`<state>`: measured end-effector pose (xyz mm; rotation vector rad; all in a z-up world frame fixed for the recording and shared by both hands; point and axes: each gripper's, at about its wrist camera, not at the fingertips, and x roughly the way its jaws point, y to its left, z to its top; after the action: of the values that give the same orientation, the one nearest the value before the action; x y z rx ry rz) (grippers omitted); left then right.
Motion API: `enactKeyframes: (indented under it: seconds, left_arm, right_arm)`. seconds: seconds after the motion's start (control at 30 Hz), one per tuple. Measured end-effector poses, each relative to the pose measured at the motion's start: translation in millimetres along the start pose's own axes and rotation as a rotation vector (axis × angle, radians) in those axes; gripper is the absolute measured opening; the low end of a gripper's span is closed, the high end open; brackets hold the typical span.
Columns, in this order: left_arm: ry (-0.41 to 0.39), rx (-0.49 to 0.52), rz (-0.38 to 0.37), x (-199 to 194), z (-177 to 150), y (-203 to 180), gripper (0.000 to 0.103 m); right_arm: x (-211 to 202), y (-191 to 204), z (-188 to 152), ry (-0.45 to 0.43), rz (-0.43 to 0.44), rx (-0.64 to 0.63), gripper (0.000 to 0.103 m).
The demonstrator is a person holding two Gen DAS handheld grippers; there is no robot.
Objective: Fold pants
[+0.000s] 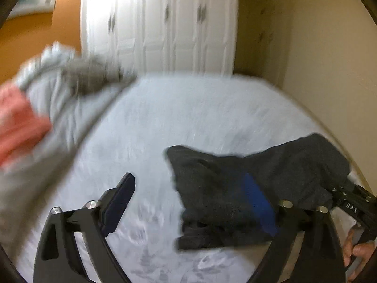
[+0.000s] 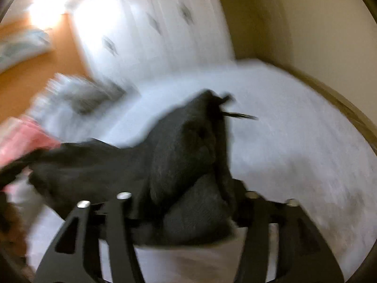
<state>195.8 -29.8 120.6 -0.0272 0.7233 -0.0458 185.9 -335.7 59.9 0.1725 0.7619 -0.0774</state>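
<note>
Right gripper [image 2: 188, 214] pinches dark pants [image 2: 179, 146] above bed [image 2: 294, 118].

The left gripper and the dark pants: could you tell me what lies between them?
Only bare white bedsheet lies between the open left gripper and the dark pants, as the left wrist view shows.

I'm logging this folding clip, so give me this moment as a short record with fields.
surface: bed with white sheet
garment: dark pants, bunched, not flat
left gripper: open, empty, one finger beside the pants
right gripper: fingers hidden under pants fabric; grip cannot be confirmed
pants drawstring: sticks out at the top in the right wrist view
other laundry: grey cloth and pink cloth at the bed's left
background: white wardrobe
image quality: motion blur
</note>
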Motion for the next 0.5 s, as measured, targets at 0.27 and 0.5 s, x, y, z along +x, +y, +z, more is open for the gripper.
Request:
enactKeyframes:
  seconds: [0.27, 0.5]
  left_arm:
    - [0.239, -0.099, -0.049, 64.6, -99.6, 26.3, 0.08]
    - [0.115, 0.09, 0.061, 39.4, -91.8, -27.6, 0.082]
  right_arm:
    - [-5.2, -30.4, -79.1, 0.073, 0.057, 0.013, 0.063]
    - [-17.2, -17.9, -61.4, 0.021, 0.042, -0.028, 0.063]
